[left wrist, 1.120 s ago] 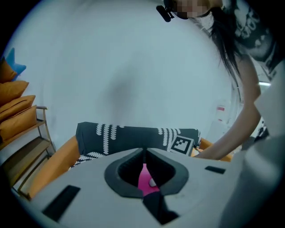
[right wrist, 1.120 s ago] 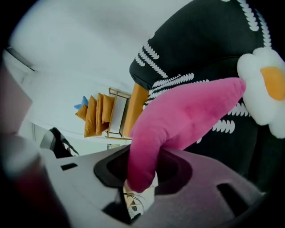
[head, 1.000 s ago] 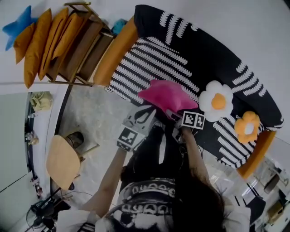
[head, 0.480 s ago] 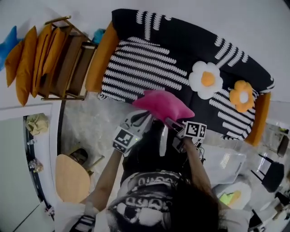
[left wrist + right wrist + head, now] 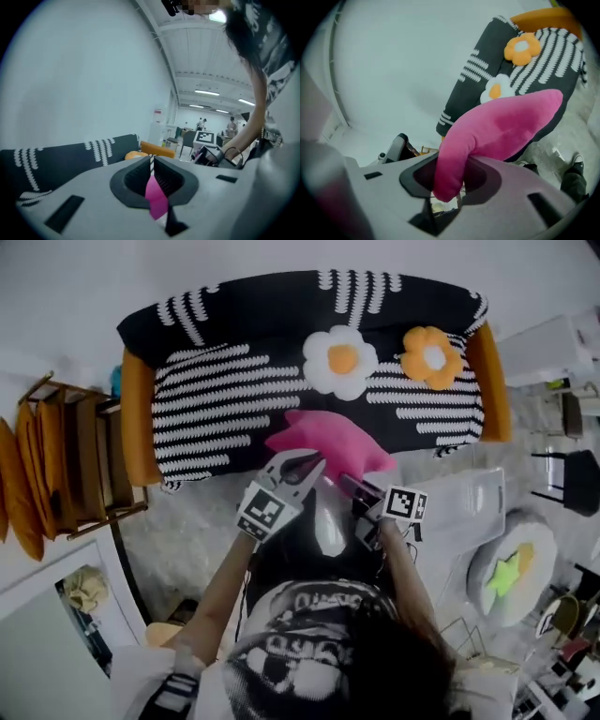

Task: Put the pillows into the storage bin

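Pink pillow [image 5: 333,442] pinched by left gripper [image 5: 298,465] and right gripper [image 5: 349,486] | view has swung; storage bin [image 5: 473,507] now in sight off sofa [image 5: 216,399] right end; carry-over looks next

Pink pillow [image 5: 330,440] plush cloth (v. matt), sofa [image 5: 230,399] matt fabric, shelf [image 5: 89,463] plain wood.

Overall level: bright and even in all three views.
Light source: ceiling strip lights [image 5: 206,92], visible in the left gripper view.
Glare: one lamp at the top edge of the left gripper view burns out to white.
Shadows: soft and faint, with no hard edges.
Distortion: strong fisheye; the sofa [image 5: 234,409] bows in the head view, and both gripper views darken to black at the corners.
Focus: the pink pillow [image 5: 497,131] is soft where it nears the lens.
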